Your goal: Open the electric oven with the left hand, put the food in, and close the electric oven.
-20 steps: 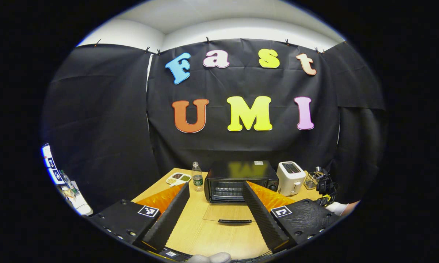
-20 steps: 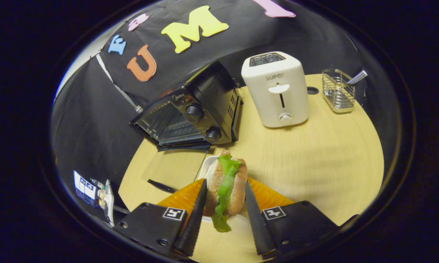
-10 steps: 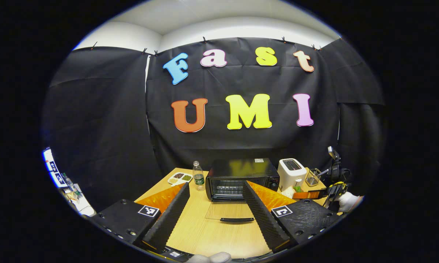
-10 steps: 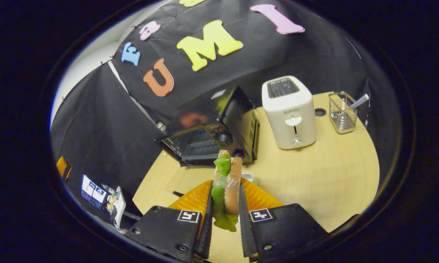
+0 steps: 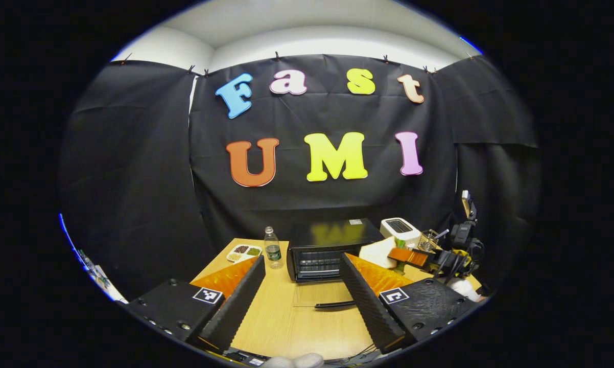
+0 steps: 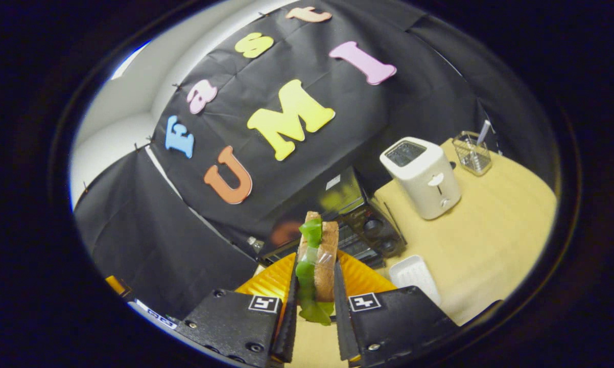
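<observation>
Holding sandwich (image 6: pixel 315 266) clamped in right gripper (image 6: pixel 314 312) above open oven (image 5: pixel 332 249) for loading; left gripper (image 5: pixel 301 299) spread, empty, clear of door (image 5: pixel 320 295).

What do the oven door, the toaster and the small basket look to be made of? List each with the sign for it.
Oven door: clear glass, likely; the table's wood grain shows through it. Its handle looks dark and matte.
Toaster: smooth cream shell, probably plastic, with a soft sheen.
Basket: thin shiny wire mesh, apparently metal; you see through its sides.
</observation>
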{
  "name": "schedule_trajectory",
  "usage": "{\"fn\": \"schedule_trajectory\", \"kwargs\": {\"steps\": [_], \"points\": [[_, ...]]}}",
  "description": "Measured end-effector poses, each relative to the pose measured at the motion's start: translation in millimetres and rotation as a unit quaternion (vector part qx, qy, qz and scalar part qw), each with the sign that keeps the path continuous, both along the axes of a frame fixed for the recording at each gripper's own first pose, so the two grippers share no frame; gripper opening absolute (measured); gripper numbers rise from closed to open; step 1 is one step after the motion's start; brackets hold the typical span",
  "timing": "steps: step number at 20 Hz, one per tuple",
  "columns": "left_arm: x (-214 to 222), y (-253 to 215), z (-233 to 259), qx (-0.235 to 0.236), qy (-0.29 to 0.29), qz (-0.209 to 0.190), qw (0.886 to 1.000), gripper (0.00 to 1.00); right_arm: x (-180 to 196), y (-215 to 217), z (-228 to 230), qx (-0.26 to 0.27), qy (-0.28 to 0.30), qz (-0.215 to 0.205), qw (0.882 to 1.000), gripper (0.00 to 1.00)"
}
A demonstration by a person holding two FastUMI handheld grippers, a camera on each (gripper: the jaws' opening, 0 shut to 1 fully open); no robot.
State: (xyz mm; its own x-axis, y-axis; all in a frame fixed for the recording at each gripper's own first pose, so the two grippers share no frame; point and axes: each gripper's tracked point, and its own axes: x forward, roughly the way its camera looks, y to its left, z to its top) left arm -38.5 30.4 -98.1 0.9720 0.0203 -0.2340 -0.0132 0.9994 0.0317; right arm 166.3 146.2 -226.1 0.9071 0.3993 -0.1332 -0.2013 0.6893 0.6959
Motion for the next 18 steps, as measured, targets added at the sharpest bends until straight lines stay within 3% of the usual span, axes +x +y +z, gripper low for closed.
{"fn": "schedule_trajectory", "kwargs": {"steps": [1, 2, 3, 9, 14, 18], "points": [[-2.0, 5.1, -3.6, 0.005, 0.006, -0.006, 1.0, 0.96, 5.3, 12.8, -7.2, 0.023, 0.002, -0.01, 1.0, 0.36], [-4.0, 10.0, -5.1, 0.009, 0.009, -0.013, 1.0, 0.87, 11.0, 25.8, -14.8, 0.036, 0.002, -0.02, 0.999, 0.36], [-6.6, 14.8, -6.8, 0.015, 0.013, -0.018, 1.0, 0.96, 15.8, 35.6, -24.7, 0.047, 0.002, -0.033, 0.998, 0.36], [-12.5, 48.5, -24.8, 0.044, 0.035, -0.023, 0.998, 0.96, 58.3, 82.1, -69.7, 0.142, 0.025, -0.112, 0.983, 0.36], [-9.7, 67.8, -34.6, 0.05, 0.045, -0.018, 0.998, 0.96, 104.7, 112.3, -86.0, 0.175, 0.045, -0.139, 0.974, 0.36], [-1.7, 72.9, -42.1, 0.041, 0.05, -0.018, 0.998, 0.96, 145.5, 127.3, -97.6, 0.152, 0.056, -0.149, 0.976, 0.36]]}}
